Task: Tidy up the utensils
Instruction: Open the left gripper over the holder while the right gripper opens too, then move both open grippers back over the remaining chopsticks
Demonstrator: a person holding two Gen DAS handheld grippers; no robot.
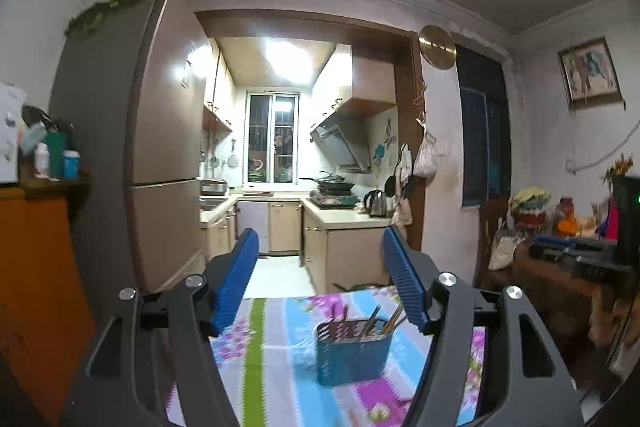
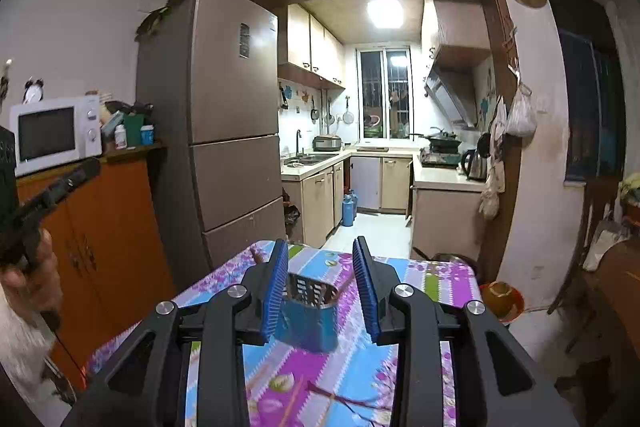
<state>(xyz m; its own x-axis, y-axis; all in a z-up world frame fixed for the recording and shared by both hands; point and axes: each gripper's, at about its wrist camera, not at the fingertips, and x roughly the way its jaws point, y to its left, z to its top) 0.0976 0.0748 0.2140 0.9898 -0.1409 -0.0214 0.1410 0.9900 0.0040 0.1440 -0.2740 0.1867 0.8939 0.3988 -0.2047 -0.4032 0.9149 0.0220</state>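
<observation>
Both grippers, left and right, hover spread and empty near the blue utensil holder. Chopsticks stand inside. Best approach low and centred, without tipping it.

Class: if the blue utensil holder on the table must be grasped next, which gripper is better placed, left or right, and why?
Probably the right gripper: the utensil holder sits centred between its open fingers. In the left gripper's view the holder lies lower and off toward one finger.

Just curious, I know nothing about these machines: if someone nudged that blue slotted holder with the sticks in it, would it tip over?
The blue slotted plastic utensil holder probably slides first: it looks light, on a smooth flowery tablecloth. Its leaning chopsticks might tip it.
</observation>
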